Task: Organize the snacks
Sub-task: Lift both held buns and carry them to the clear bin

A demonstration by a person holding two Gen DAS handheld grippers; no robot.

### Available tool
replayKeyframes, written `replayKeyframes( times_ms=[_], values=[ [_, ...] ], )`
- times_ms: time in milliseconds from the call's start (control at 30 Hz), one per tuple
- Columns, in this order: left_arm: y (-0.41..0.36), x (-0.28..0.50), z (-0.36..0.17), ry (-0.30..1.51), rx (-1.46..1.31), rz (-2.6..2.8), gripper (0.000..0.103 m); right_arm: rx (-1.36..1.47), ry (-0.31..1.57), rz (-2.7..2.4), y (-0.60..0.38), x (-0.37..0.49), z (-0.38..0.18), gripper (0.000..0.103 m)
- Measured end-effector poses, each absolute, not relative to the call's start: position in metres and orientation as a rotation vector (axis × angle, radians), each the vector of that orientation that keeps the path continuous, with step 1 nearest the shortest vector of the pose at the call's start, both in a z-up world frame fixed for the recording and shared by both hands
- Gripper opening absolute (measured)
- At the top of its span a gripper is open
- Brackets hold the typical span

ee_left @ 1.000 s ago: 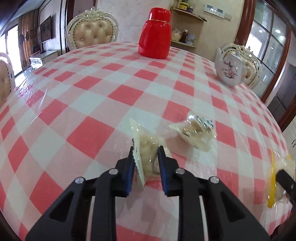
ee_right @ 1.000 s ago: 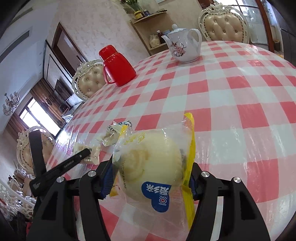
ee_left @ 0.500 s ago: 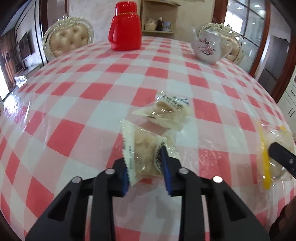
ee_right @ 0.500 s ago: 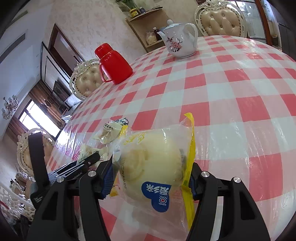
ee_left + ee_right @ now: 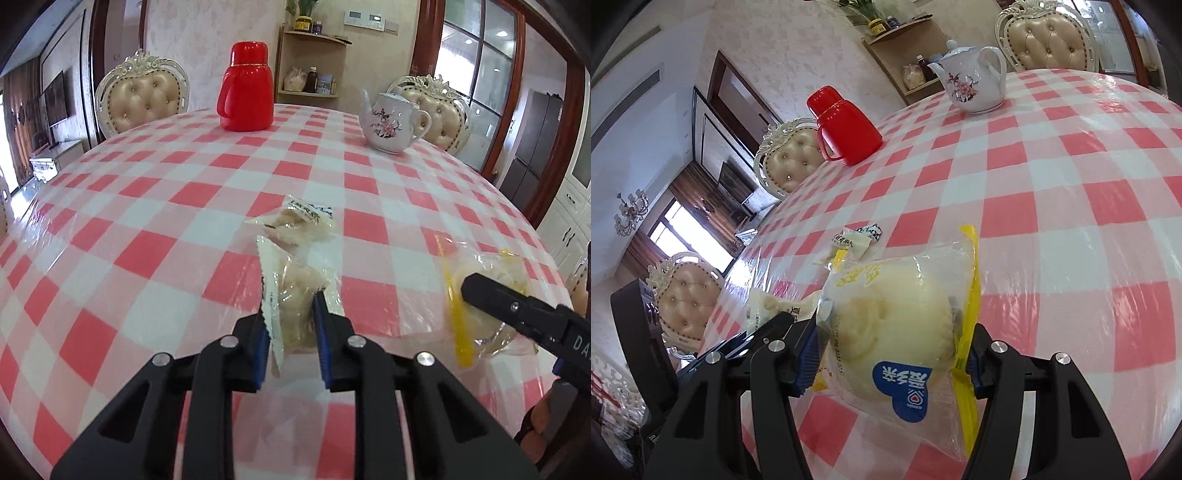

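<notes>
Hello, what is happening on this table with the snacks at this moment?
A person is sorting wrapped snacks on a checked table with a gripper in each hand. The left gripper is shut on a small clear snack packet, close to another small packet that lies on the cloth. The right gripper is shut on a bigger bun packet with yellow edges. A red flask and a white teapot stand at the far side, not touched.

Thermos [image 5: 246,92] stands upper centre on the desk [image 5: 147,206]; teapot [image 5: 391,125] upper right; loose snack packet [image 5: 299,225] mid-frame; bun packet [image 5: 484,306] lower right.
</notes>
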State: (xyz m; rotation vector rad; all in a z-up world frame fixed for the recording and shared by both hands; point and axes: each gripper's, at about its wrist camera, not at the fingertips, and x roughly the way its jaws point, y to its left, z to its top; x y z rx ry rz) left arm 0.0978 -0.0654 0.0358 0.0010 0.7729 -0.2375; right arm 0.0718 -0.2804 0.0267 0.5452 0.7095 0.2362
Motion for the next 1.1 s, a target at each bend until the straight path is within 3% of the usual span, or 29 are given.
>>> replayKeyframes(
  times_ms=[333, 1100],
  values=[
    [-0.055, 0.042, 0.039, 0.764, -0.026, -0.225, 0.022, 0.576, 0.688, 0.246, -0.286, 0.035, 0.026, 0.060],
    [0.005, -0.088, 0.050, 0.716, 0.023, -0.215, 0.022, 0.451, 0.691, 0.391, -0.195, -0.080, 0.040, 0.060]
  ],
)
